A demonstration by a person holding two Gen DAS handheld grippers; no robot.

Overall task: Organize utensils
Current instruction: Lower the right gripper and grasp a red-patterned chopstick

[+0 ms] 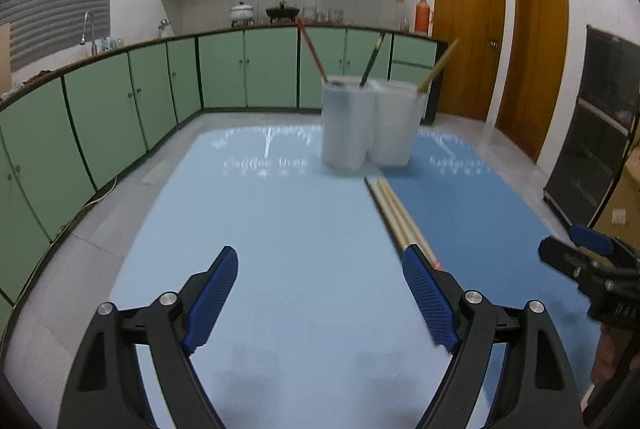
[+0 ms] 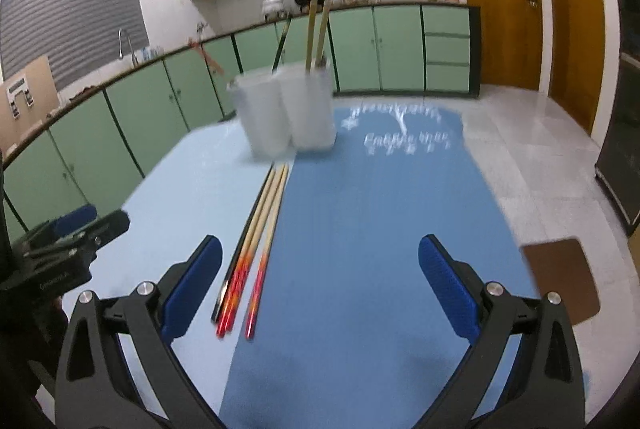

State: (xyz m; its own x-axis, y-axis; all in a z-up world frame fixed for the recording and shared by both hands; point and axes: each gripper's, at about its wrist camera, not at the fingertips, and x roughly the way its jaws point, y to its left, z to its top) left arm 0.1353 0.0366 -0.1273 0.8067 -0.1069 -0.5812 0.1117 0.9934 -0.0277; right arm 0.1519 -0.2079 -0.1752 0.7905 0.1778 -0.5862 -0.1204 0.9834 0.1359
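Several chopsticks (image 2: pixel 260 229) with red ends lie side by side along the seam between the light blue mat (image 2: pixel 192 181) and the dark blue mat (image 2: pixel 380 229); they also show in the left wrist view (image 1: pixel 400 217). Two white translucent cups (image 2: pixel 288 113) stand touching at the far end, each with chopsticks upright in it, also in the left wrist view (image 1: pixel 368 125). My left gripper (image 1: pixel 320 293) is open and empty over the light blue mat, left of the chopsticks. My right gripper (image 2: pixel 320 281) is open and empty over the dark blue mat, right of the chopsticks.
The mats lie on a tiled kitchen floor (image 2: pixel 520 133). Green cabinets (image 1: pixel 120 109) run along the left and back. Wooden doors (image 1: pixel 500 49) stand at the right. A brown board (image 2: pixel 564 277) lies right of the dark mat. A black rack (image 1: pixel 592 149) stands at the far right.
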